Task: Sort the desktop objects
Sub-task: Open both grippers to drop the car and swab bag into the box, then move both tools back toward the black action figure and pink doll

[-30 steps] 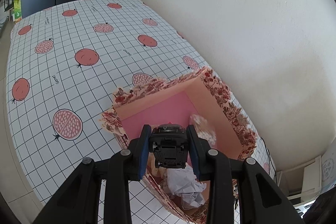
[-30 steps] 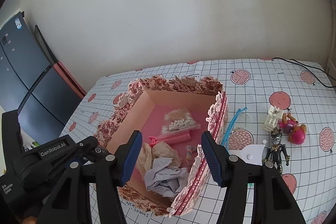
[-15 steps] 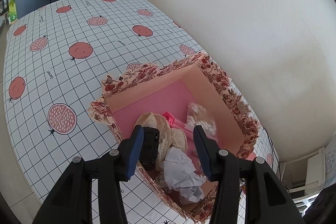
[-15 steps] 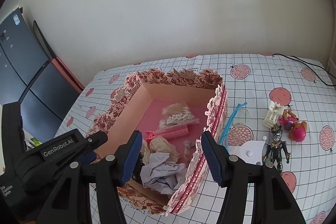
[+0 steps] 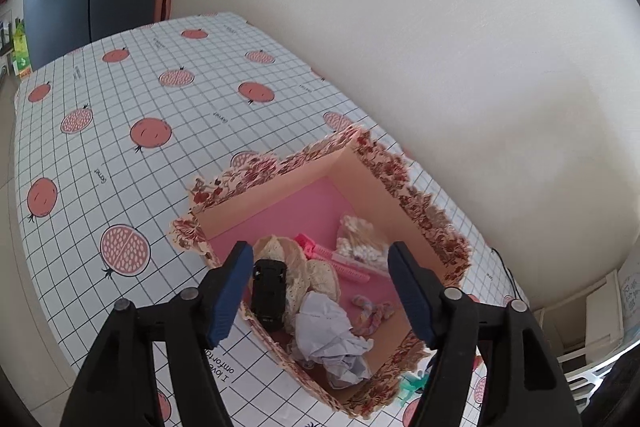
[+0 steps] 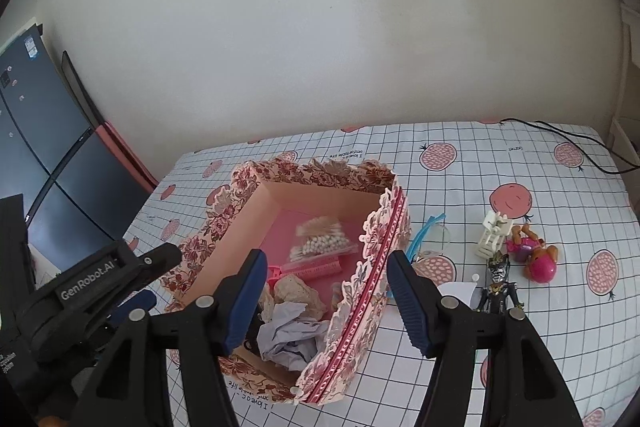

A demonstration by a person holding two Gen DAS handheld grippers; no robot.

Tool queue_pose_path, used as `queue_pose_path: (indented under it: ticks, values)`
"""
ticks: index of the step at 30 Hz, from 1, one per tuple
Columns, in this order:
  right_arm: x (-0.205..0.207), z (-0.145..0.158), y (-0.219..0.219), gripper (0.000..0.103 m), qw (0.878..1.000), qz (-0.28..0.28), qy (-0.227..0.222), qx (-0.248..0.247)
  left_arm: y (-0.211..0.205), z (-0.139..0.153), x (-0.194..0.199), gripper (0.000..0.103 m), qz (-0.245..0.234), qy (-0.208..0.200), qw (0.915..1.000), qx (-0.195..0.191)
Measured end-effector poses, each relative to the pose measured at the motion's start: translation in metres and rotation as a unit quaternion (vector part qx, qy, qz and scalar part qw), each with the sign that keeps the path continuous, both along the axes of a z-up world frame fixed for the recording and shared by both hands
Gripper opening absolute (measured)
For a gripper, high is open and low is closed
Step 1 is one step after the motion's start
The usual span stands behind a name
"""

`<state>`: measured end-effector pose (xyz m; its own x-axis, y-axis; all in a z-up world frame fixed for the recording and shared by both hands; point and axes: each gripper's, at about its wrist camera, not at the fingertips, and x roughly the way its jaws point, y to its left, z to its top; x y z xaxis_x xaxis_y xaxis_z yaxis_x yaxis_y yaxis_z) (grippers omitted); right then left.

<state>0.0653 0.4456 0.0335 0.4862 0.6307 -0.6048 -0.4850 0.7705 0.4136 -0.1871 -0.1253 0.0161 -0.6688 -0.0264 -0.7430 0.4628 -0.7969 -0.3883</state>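
The left gripper (image 5: 320,291) hangs over the near end of the floral cardboard box (image 5: 384,183), its blue-padded jaws wide apart and just widened further, with nothing pressed between them. Below the left jaw, a black toy car (image 5: 269,293) lies inside the box against its near-left wall, at about 7 o'clock from the box's middle, resting on a cream lace cloth (image 5: 298,267). Just at 4 o'clock from the car sits a crumpled white paper (image 5: 332,335). Farther in lie a pink hair clip (image 5: 332,259) and, at 1 o'clock from it, a bag of cotton swabs (image 5: 358,243); the far half of the pink floor is bare.

The right gripper (image 6: 324,295) also stands open, its jaws having just spread, holding nothing; the box's near right corner shows between them. At 3 o'clock of the box, on the pomegranate-print tablecloth (image 6: 560,307), stand a black figurine (image 6: 498,287), a white toy chair (image 6: 493,233) and a pink doll (image 6: 534,255), with a blue straw (image 6: 424,233) just beside the box wall.
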Motion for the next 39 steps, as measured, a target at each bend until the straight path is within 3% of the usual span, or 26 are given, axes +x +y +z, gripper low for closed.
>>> queue_pose_path:
  ticks: [3, 7, 10, 11, 18, 21, 27, 39]
  values:
    - [0.006, 0.0, -0.012, 0.077, 1.0, -0.017, -0.001, -0.005, 0.011, 0.009, 0.0, 0.085, -0.01, 0.016, 0.9996, -0.023]
    - [0.017, -0.002, -0.029, 0.084, 0.999, -0.043, 0.007, -0.003, 0.025, 0.013, -0.003, 0.086, -0.024, 0.015, 0.9989, -0.038]
    - [0.024, -0.004, -0.044, 0.101, 0.998, -0.064, 0.014, 0.003, 0.032, 0.011, -0.005, 0.086, -0.027, 0.006, 0.9991, -0.033]
    - [0.026, -0.005, -0.049, 0.102, 0.997, -0.072, 0.016, 0.005, 0.035, 0.01, -0.006, 0.086, -0.028, 0.004, 0.9991, -0.031]
    - [0.039, -0.014, -0.078, 0.103, 0.993, -0.11, 0.037, -0.001, 0.056, 0.002, -0.011, 0.086, -0.044, -0.009, 0.9988, -0.02]
    - [0.042, -0.017, -0.089, 0.103, 0.991, -0.127, 0.032, -0.005, 0.069, 0.001, -0.013, 0.099, -0.055, -0.009, 0.9981, -0.028]
    - [0.046, -0.02, -0.109, 0.103, 0.987, -0.158, 0.016, -0.017, 0.101, 0.004, -0.016, 0.103, -0.089, -0.001, 0.9943, -0.059]
    - [0.045, -0.021, -0.131, 0.103, 0.982, -0.188, -0.017, -0.007, 0.15, 0.01, -0.013, 0.103, -0.16, 0.063, 0.9822, -0.075]
